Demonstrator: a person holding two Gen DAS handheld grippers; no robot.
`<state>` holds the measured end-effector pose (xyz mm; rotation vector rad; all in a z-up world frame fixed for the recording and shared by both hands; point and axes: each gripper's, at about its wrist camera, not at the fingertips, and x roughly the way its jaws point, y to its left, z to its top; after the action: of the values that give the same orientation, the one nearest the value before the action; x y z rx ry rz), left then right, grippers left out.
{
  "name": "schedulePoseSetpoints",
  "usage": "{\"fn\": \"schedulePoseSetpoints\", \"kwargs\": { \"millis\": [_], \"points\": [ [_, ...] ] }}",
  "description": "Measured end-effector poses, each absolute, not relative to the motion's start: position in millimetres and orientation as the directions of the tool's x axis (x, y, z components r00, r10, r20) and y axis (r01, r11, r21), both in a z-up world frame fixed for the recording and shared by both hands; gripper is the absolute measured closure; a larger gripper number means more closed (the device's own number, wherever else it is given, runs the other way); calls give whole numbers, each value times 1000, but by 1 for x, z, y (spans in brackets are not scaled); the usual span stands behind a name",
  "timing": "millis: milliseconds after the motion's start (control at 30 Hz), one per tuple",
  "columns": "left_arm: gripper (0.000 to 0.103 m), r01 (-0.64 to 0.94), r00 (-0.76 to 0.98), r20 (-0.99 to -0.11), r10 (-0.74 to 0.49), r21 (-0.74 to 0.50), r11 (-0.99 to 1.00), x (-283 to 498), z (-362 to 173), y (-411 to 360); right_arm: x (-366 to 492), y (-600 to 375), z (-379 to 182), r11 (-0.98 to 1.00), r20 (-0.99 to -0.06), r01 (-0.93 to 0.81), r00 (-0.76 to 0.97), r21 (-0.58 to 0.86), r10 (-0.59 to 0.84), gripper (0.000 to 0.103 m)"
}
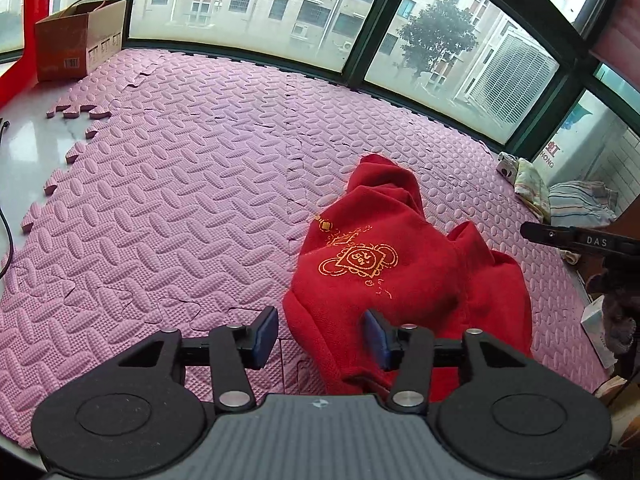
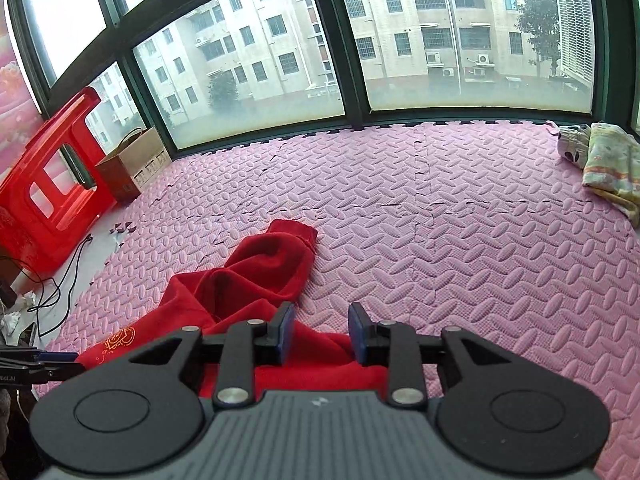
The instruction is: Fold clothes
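Now, by labels:
Step in hand: judging from the heap, the red garment [image 1: 404, 280] wants spreading flat before any fold; take an edge or hem, not a bunched ridge, and draw the two grips apart so the cloth lies smooth.
Left gripper [image 1: 320, 338]: jaws apart, holding nothing, low centre of the left view, straddling the garment's near-left edge.
Right gripper [image 2: 320, 330]: jaws apart, empty, low centre of the right view, over the garment's near edge.
Garment's place: on the pink foam mat [image 1: 180, 184], lower right of the left view, lower left of the right view.
Garment's look: crumpled, humped into ridges, one sleeve [image 2: 286, 246] trailing toward the window; gold embroidery [image 1: 356, 258] faces up; thick, soft knit, likely to slump.
Elsewhere: cardboard box [image 1: 80, 40] upper left; other cloths [image 2: 608, 164] far right.
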<state>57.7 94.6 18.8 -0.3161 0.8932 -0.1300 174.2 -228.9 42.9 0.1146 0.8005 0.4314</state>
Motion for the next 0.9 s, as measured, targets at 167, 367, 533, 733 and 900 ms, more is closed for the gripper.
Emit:
{"fn": "schedulePoseSetpoints", "kwargs": {
  "millis": [167, 367, 533, 733, 900],
  "points": [
    [45, -47, 606, -760, -234, -328, 943, 68, 12, 96, 216, -202, 27, 898, -713, -377, 565, 224, 415, 73],
    [44, -53, 598, -765, -237, -333, 941, 82, 10, 102, 243, -187, -6, 884, -804, -436, 460, 165, 377, 73],
    [44, -26, 620, -748, -235, -319, 947, 106, 20, 97, 248, -199, -19, 877, -843, -448, 393, 175, 368, 73],
    [44, 52, 646, -709, -284, -330, 943, 129, 35, 76, 236, -210, -12, 825, -841, -490, 288, 281, 457, 72],
    [44, 168, 634, -677, -374, -352, 921, 141, 42, 40, 224, -209, -11, 795, -844, -521, 232, 311, 483, 73]
  ]
}}
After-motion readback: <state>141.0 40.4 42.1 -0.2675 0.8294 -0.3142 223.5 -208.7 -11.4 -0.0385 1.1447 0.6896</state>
